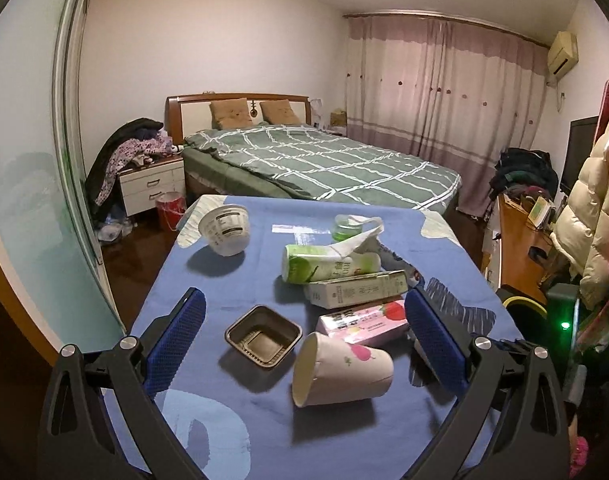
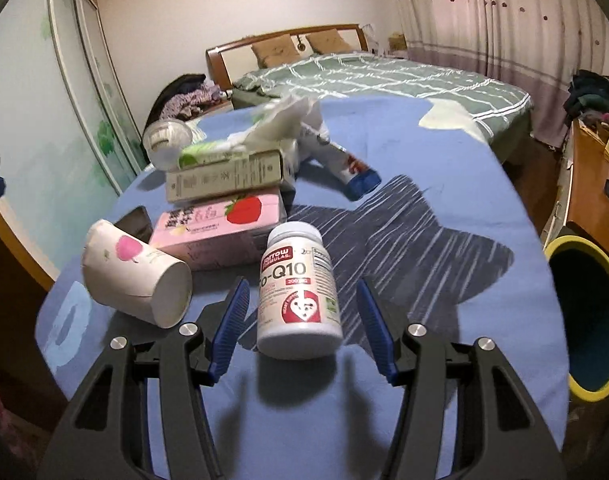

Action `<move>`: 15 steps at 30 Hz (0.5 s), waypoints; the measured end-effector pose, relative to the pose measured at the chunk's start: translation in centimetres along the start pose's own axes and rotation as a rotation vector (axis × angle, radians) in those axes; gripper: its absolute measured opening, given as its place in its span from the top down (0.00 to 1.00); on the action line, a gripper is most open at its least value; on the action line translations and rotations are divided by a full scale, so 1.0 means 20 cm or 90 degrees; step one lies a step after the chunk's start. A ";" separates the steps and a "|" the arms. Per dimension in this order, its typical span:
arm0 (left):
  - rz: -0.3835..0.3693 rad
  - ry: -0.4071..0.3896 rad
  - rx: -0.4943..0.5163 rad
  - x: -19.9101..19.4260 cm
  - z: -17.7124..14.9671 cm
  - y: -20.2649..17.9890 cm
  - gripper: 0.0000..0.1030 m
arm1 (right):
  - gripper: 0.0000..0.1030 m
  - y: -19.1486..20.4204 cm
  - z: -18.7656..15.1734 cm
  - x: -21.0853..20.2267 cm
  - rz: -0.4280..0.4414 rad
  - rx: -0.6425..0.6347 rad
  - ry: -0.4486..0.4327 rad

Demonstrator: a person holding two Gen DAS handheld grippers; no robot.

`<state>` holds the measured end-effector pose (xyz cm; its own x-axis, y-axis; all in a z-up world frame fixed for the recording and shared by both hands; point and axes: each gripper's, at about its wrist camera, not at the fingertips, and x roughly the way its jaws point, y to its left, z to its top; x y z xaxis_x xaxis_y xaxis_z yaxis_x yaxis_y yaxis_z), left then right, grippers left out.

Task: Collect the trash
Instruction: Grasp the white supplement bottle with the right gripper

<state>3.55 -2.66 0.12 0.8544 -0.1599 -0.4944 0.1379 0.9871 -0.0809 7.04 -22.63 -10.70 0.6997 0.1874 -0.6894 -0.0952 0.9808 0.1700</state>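
Trash litters the blue tabletop [image 1: 232,412]: one paper cup [image 1: 342,368] on its side, one black tray [image 1: 263,336], two cartons, one white bottle [image 2: 299,292]. Left gripper [image 1: 304,312] is spread above the tray and cup. Right gripper [image 2: 300,300] is spread around the bottle, pads apart from it.

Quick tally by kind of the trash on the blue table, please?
Cups and tubs: 2, tipped paper cup, white plastic tub
Boxes: 2, pink strawberry box, beige carton
Bottles: 2, white Co-Q10 bottle, green-white bottle
Trays: 1, brown plastic tray
Tubes: 1, blue-capped tube
Total: 8
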 end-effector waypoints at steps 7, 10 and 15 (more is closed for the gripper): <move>-0.001 0.019 -0.005 0.04 -0.04 0.02 0.05 | 0.48 0.02 0.00 0.11 -0.004 0.002 0.026; -0.004 0.026 -0.005 0.07 -0.05 0.01 0.05 | 0.48 0.02 -0.01 0.14 -0.008 0.003 0.034; -0.006 0.031 -0.005 0.08 -0.07 0.00 0.05 | 0.55 0.02 0.00 0.15 -0.008 0.001 0.038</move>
<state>4.26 -2.87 -1.82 0.8275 -0.1686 -0.5356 0.1410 0.9857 -0.0924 9.11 -21.75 -12.80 0.6568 0.1780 -0.7327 -0.0858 0.9831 0.1619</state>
